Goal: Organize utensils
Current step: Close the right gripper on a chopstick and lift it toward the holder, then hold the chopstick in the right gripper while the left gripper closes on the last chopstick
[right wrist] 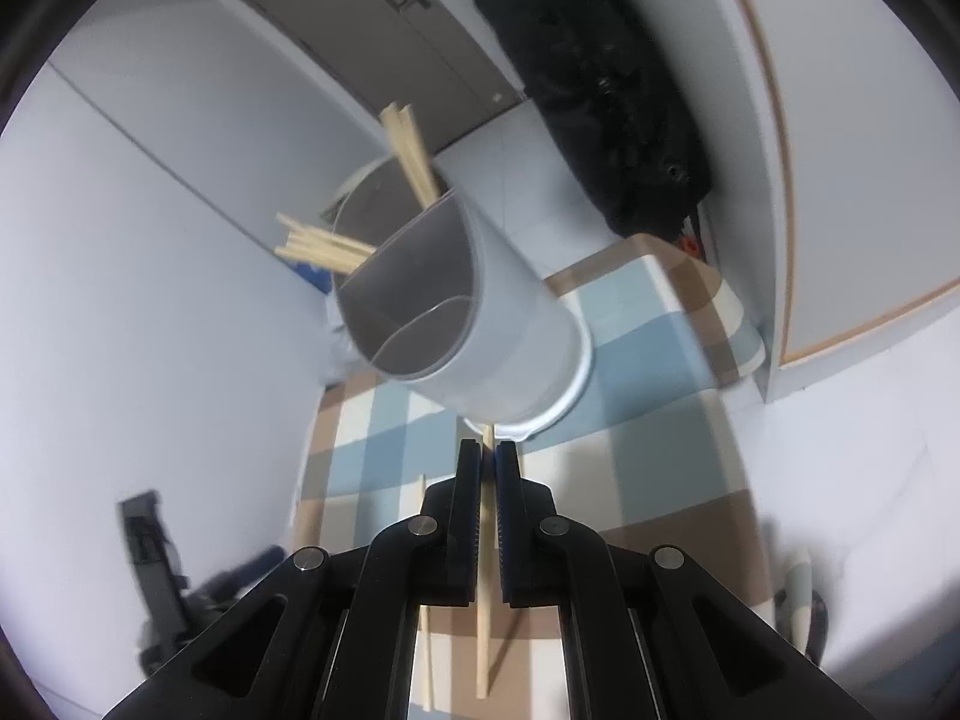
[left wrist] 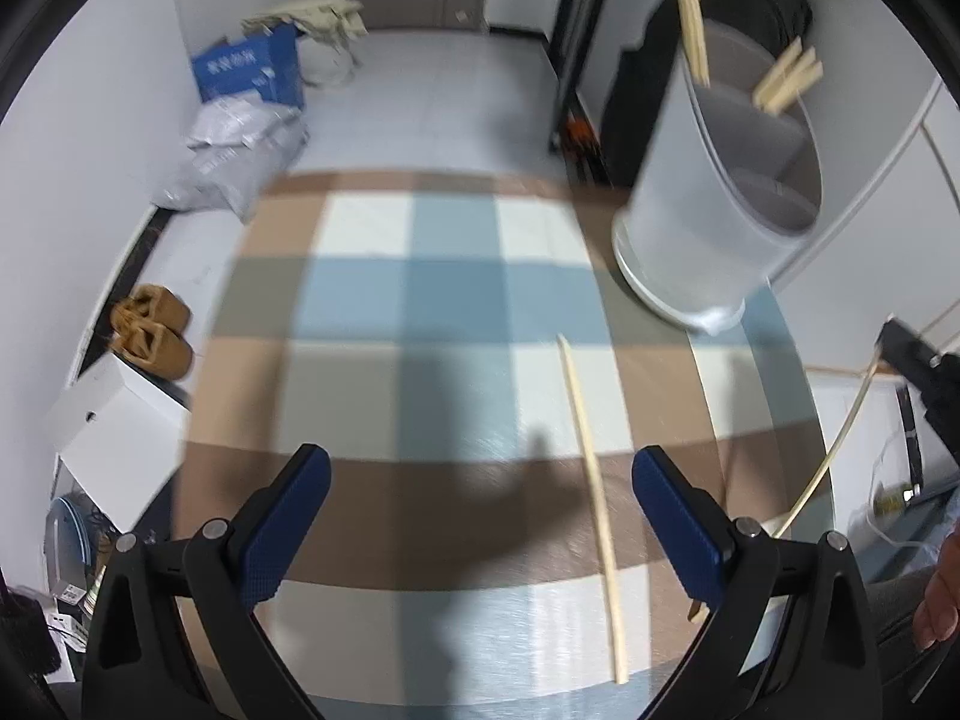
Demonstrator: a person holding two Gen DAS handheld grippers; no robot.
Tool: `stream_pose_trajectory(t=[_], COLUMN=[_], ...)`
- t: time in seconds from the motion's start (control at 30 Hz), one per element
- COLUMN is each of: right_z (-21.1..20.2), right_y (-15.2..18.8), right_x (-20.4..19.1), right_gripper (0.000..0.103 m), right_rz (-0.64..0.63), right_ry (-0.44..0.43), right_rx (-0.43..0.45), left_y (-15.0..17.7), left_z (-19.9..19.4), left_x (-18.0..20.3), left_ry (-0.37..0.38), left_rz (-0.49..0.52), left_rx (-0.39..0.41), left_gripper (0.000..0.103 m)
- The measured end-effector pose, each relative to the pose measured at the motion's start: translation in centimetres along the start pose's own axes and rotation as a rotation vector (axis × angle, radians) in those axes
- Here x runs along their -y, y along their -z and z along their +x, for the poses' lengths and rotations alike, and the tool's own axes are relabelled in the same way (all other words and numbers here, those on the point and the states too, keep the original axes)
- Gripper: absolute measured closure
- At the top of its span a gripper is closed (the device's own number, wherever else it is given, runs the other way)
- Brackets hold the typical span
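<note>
A grey divided utensil holder [left wrist: 726, 192] stands on the checked tablecloth [left wrist: 420, 300] at the far right, with several wooden chopsticks [left wrist: 786, 81] in it. One loose chopstick [left wrist: 594, 480] lies on the cloth between my left gripper's [left wrist: 480, 516] open, empty fingers. In the right wrist view my right gripper [right wrist: 487, 462] is shut on a chopstick [right wrist: 483, 588], held just in front of and below the holder [right wrist: 480, 324]. Another chopstick [right wrist: 425, 600] lies on the cloth at its left. The right gripper and its chopstick [left wrist: 840, 438] show at the left view's right edge.
On the floor beyond the table lie brown shoes [left wrist: 153, 333], a white box [left wrist: 114, 426], grey bags [left wrist: 240, 150] and a blue box [left wrist: 252, 69]. A black bag [right wrist: 606, 90] hangs by the wall at the right. A person's hand [left wrist: 939, 594] shows at the right edge.
</note>
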State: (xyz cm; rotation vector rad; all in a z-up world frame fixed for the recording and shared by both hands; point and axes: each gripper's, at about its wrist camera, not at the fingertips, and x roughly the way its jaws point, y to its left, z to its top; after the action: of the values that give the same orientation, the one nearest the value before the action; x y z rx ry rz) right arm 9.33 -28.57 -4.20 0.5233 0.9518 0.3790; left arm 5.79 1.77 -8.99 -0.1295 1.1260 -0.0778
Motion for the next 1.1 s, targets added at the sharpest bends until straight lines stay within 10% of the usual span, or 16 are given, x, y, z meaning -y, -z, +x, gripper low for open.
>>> stream_pose_trajectory(t=[0.6, 0.97, 1.1], right_z=[-3.0, -3.6, -3.8], right_y=[-0.3, -0.4, -0.3], right_x=[3.1, 2.2, 2.3], right_gripper=[0.099, 0.099, 0.099], right_rz=[0.057, 0.01, 0.013], right_ry=[-0.103, -0.095, -0.097], right_rx=[0.123, 0.137, 0.139], left_y=[-1.7, -2.2, -2.0], left_z=[4.8, 5.3, 5.3], left_x=[1.7, 5.0, 5.7], left_ry=[-0.11, -0.093, -0.12], left_rz=[0.033, 0.088, 0.107], left_rx=[-0.197, -0.289, -0.264], left_gripper=[0.029, 0.1, 0.101])
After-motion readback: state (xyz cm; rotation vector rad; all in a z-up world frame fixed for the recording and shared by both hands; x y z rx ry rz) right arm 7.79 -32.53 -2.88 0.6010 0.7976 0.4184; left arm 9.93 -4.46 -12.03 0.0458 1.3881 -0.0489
